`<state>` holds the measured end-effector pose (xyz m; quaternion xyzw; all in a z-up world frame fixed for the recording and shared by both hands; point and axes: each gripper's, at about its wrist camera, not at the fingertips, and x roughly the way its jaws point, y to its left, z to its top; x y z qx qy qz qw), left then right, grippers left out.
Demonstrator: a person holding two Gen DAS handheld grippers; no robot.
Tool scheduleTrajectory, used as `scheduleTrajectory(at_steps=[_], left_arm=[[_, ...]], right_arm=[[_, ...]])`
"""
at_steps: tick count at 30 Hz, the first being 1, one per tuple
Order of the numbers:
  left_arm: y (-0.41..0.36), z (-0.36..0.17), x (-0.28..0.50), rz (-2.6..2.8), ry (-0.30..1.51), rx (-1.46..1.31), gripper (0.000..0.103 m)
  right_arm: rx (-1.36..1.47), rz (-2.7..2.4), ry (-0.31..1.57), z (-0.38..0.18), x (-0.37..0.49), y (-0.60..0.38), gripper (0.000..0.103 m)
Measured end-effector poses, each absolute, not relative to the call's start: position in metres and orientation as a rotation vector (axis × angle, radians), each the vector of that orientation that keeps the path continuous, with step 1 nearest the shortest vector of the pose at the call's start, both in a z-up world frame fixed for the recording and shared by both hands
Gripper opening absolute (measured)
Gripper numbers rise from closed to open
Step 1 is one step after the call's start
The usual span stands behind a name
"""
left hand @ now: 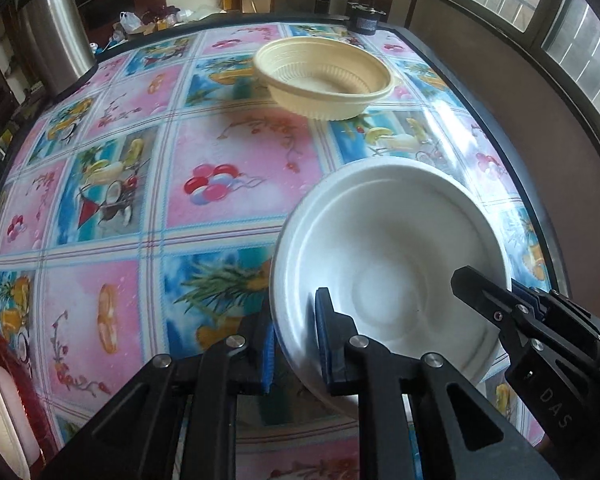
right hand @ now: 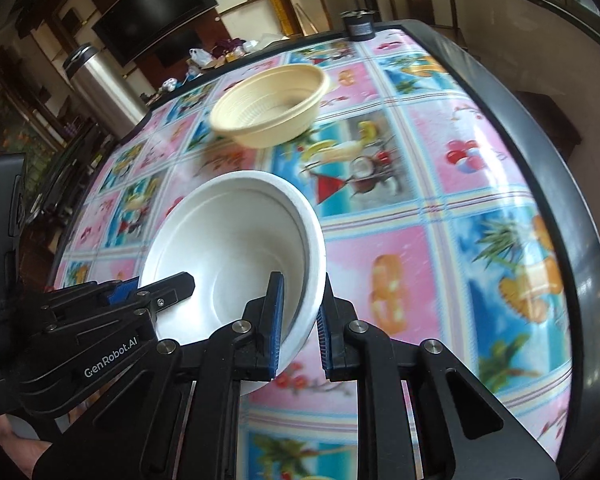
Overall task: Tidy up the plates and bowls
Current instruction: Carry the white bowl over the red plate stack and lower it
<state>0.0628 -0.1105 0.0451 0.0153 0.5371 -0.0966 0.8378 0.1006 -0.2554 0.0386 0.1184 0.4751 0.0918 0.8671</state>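
Observation:
A white foam bowl (left hand: 388, 264) is held above the patterned table between both grippers. My left gripper (left hand: 294, 344) is shut on the bowl's left rim, one finger inside and one outside. My right gripper (right hand: 298, 328) is shut on the bowl's (right hand: 236, 240) right rim in the same way; it shows in the left wrist view (left hand: 496, 300) at the bowl's right edge. A cream ribbed plastic bowl (left hand: 324, 76) sits upright on the table farther back, also seen in the right wrist view (right hand: 272, 108).
The table (left hand: 228, 184) has a glossy pink and blue picture cloth and a dark rim. A steel cylinder bin (left hand: 56, 28) stands beyond the far left corner. A small dark jar (left hand: 366, 18) sits at the far edge. A red and white object (left hand: 4, 400) lies near left.

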Motion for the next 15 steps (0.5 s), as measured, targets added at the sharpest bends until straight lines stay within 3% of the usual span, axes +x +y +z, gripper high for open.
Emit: scheduleTrajectory(at_steps=[15], left_arm=[[-0.012,0.059,0.017,-0.058,1.068,-0.028,0.017]], right_arm=[[0.182,0.349,0.999,0.05,0.069,-0.153,0.015]])
